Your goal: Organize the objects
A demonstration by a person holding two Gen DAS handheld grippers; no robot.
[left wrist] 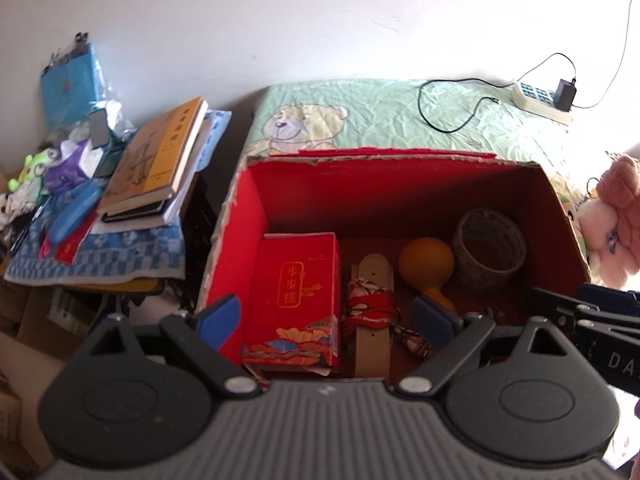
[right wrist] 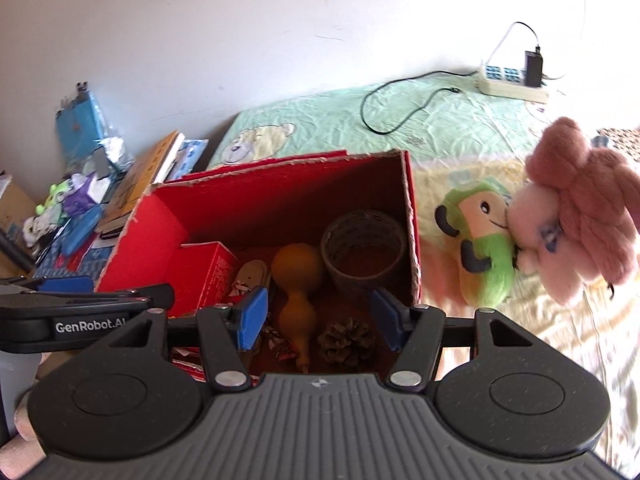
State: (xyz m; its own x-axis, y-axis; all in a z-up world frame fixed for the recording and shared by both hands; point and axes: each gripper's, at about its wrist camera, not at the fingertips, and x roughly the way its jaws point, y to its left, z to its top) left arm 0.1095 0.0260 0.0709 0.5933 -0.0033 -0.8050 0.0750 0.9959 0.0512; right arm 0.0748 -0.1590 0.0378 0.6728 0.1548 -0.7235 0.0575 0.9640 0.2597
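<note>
Our left gripper (left wrist: 326, 322) and right gripper (right wrist: 318, 322) both gape empty above the red box (right wrist: 160, 216). Only the right view shows the pine cone (right wrist: 347, 343) just under its claws.

Left tongs (left wrist: 326, 322) and right tongs (right wrist: 320, 320) both gape empty, angled downward.

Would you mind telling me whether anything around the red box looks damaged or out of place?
The red box has a ragged, torn top rim, with bare cardboard showing along its left and back edges. Outside it, a pink plush and a green plush lie on the bedsheet, not stowed yet.
</note>
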